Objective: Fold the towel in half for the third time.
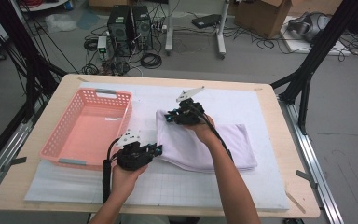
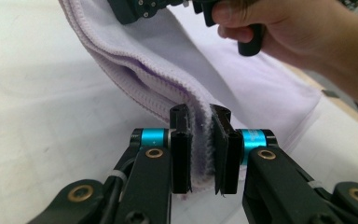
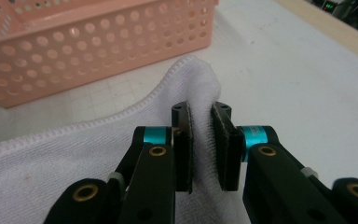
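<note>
A folded pale lilac terry towel [image 1: 209, 142] lay on the white gridded mat [image 1: 261, 116] covering the light wooden table [image 1: 298, 154], its long axis running across the table from the middle toward the right edge, seen from the high view. Its left short end, the one facing the pink perforated plastic basket [image 1: 86, 126], was pinched at both corners and lifted slightly off the mat, while the rest of the cloth stayed flat, pointing away to the right.

The left gripper [image 1: 157, 149], held in the person's left hand [image 1: 123, 179], had its jaws nearly closed on the near corner of that end; in the left gripper view the black pads [image 2: 182, 149] pressed on the stitched, doubled hem of the towel [image 2: 168, 60], which ran away from the jaws toward the other gripper.

The right gripper [image 1: 169, 115], in the person's right hand [image 1: 205, 133], had its jaws drawn in just as narrowly on the far corner. In the right gripper view the towel [image 3: 74, 158] bunched up in a soft hump between the pads [image 3: 223, 149], with the basket [image 3: 98, 51] standing just beyond it on the mat.

The basket sat left of the towel, near it, its long axis running away from the person.
</note>
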Demonstrator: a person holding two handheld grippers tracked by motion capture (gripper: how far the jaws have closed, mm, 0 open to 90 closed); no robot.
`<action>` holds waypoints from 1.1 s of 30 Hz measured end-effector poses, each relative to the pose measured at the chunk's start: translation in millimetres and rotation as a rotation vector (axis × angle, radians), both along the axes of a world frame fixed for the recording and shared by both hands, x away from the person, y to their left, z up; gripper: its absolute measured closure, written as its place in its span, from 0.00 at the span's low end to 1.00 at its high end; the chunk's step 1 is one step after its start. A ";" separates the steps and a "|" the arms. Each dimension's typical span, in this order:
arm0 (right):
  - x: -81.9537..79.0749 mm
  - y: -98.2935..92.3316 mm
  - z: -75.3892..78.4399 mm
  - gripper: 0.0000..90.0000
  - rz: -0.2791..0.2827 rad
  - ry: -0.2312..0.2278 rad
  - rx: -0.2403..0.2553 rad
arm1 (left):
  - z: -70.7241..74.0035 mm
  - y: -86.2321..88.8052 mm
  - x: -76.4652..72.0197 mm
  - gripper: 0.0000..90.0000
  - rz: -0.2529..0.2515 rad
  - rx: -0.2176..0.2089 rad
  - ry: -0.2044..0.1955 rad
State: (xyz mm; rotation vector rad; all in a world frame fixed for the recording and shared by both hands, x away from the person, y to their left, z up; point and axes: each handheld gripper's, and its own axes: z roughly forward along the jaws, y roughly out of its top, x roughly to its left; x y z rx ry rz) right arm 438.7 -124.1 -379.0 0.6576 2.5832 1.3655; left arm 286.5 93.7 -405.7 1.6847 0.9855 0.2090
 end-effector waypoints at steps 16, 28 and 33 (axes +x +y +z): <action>-2.0 -80.3 12.7 0.88 -0.104 -0.025 0.025 | 12.5 -70.3 24.2 0.88 -0.116 0.005 -0.004; -11.5 -132.6 -0.7 0.87 -0.192 -0.015 0.052 | 9.9 -124.6 33.5 0.88 -0.197 0.042 0.001; -14.0 -152.1 -7.5 0.87 -0.219 -0.003 0.049 | 4.6 -141.7 36.7 0.88 -0.219 0.051 0.008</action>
